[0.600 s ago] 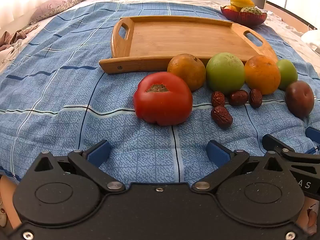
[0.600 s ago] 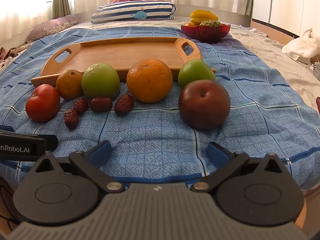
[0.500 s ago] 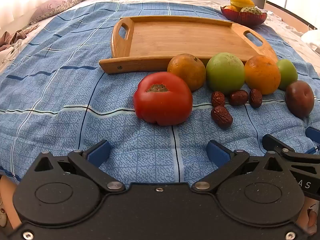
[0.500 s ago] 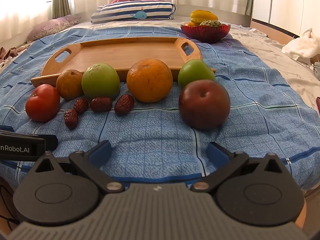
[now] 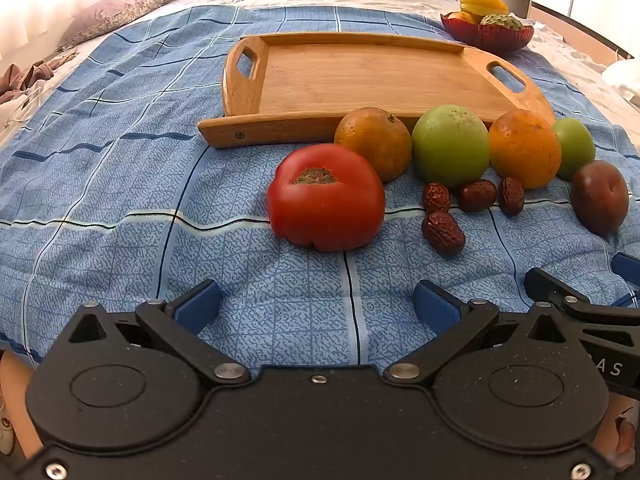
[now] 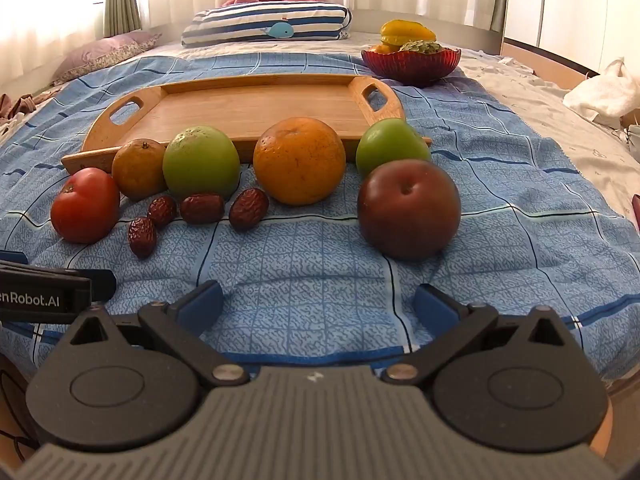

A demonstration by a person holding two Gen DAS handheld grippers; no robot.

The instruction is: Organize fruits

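A row of fruit lies on the blue bedspread in front of an empty wooden tray (image 5: 360, 76) (image 6: 256, 104). A red tomato (image 5: 326, 196) (image 6: 85, 205) sits straight ahead of my open, empty left gripper (image 5: 316, 306). A dark plum (image 6: 408, 209) (image 5: 599, 197) sits ahead of my open, empty right gripper (image 6: 318, 304). Between them lie a small orange (image 5: 373, 142), a green fruit (image 5: 451, 145), a large orange (image 6: 299, 160), a small green fruit (image 6: 390, 146) and several red dates (image 6: 202, 208). Both grippers hover near the bed's front edge.
A red bowl of fruit (image 6: 411, 62) stands behind the tray at the right. A striped pillow (image 6: 266, 24) and a purple pillow (image 6: 104, 54) lie at the far end. A white bag (image 6: 604, 94) lies off the bedspread at the right.
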